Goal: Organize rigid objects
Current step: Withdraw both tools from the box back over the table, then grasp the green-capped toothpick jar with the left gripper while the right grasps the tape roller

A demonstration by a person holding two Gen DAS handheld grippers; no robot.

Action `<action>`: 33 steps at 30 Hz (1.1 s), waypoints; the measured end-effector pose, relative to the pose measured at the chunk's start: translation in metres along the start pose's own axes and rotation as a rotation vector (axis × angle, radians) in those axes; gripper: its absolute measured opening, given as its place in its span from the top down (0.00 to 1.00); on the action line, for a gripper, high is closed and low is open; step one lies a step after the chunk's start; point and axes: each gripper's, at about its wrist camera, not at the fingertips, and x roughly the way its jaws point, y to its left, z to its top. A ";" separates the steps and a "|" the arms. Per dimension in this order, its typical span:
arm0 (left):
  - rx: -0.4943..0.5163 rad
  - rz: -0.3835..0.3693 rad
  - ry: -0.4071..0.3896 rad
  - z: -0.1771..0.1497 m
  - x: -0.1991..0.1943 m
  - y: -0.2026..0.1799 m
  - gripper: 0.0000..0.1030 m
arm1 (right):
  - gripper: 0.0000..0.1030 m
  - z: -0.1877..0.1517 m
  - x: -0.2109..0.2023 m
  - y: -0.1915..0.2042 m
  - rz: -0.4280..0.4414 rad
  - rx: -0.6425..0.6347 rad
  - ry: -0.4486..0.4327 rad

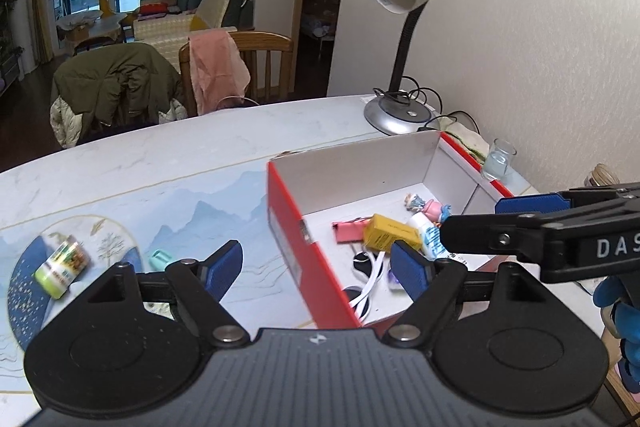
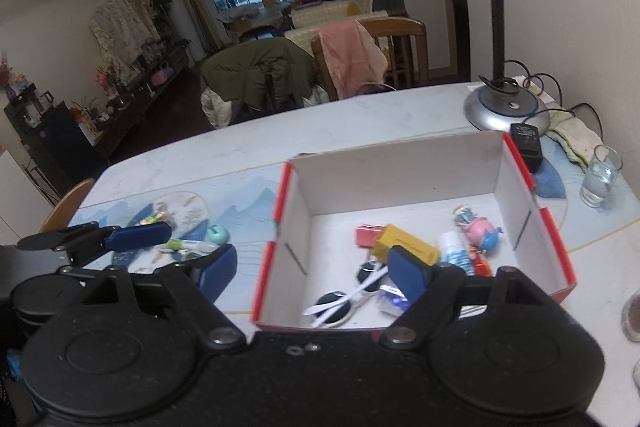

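A red box with a white inside (image 1: 296, 239) (image 2: 404, 163) stands on the table. In it lie a yellow box (image 1: 390, 233) (image 2: 408, 245), a pink clip (image 1: 348, 230) (image 2: 366, 235), white sunglasses (image 2: 340, 301), a white bottle (image 2: 454, 251) and a pig figure (image 2: 482, 231). Left of the box on the mat lie a small jar (image 1: 62, 265) and a mint object (image 1: 160, 259) (image 2: 218, 233). My left gripper (image 1: 316, 265) is open and empty over the box's left wall. My right gripper (image 2: 310, 273) is open and empty above the box's near end, and it reaches in from the right in the left wrist view (image 1: 532, 211).
A desk lamp (image 1: 400, 115) (image 2: 506, 107) stands behind the box with a black adapter (image 2: 528, 143) and a cloth (image 2: 576, 135). A glass of water (image 1: 498, 161) (image 2: 600, 177) stands right of the box. Chairs with a jacket (image 1: 116, 83) and a pink cloth (image 1: 218, 67) stand beyond the table.
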 end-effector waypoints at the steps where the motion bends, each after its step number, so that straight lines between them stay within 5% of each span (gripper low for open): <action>1: -0.002 -0.002 -0.001 -0.002 -0.003 0.004 0.21 | 0.18 -0.001 0.000 0.004 0.004 -0.003 -0.004; 14: -0.054 -0.004 -0.026 -0.019 -0.036 0.076 0.16 | 0.08 -0.021 0.004 0.066 0.043 -0.032 -0.055; 18: -0.065 0.002 -0.043 -0.023 -0.044 0.105 0.02 | 0.06 -0.027 0.014 0.091 0.058 -0.041 -0.054; 33: -0.150 0.070 -0.023 -0.047 -0.030 0.226 0.00 | 0.00 -0.037 0.073 0.164 0.042 -0.093 0.000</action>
